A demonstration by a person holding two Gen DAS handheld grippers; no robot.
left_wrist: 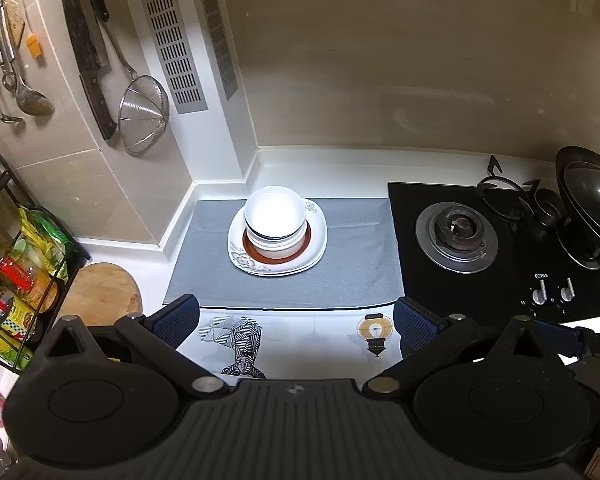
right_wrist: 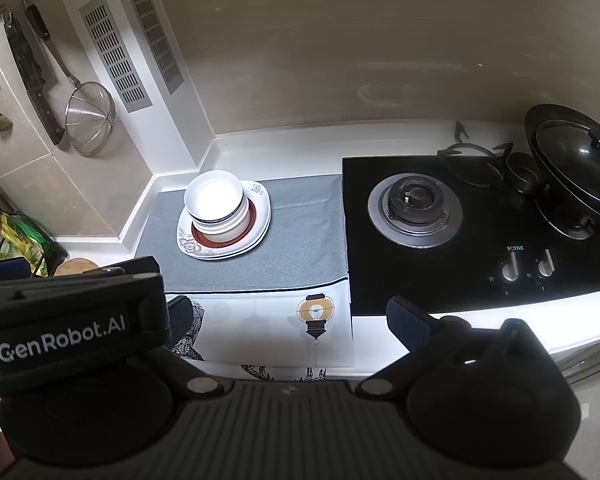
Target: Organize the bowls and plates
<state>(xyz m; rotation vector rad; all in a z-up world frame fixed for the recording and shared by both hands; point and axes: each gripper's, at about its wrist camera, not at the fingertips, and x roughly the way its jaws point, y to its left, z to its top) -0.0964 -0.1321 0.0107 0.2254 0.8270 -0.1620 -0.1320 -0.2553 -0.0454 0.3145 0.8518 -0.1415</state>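
Note:
A stack of white bowls (left_wrist: 275, 216) (right_wrist: 216, 204) sits on a red-rimmed plate, which rests on white square plates with flower prints (left_wrist: 240, 258) (right_wrist: 188, 246). The whole stack stands on a grey mat (left_wrist: 352, 252) (right_wrist: 304, 240). My left gripper (left_wrist: 296, 320) is open, held back from the stack over a printed cloth, nothing between its fingers. My right gripper (right_wrist: 292, 320) is also open and holds nothing; it hangs near the counter's front edge. In the right wrist view the left gripper's body (right_wrist: 72, 320) covers part of the right gripper's left finger.
A black gas hob (left_wrist: 460, 232) (right_wrist: 420, 208) lies right of the mat, with a lidded wok (left_wrist: 592, 196) (right_wrist: 576, 160) at its far right. A knife, strainer (left_wrist: 144, 108) and ladles hang on the left wall. A rack of packets (left_wrist: 20, 280) and a wooden board (left_wrist: 100, 292) stand at the left.

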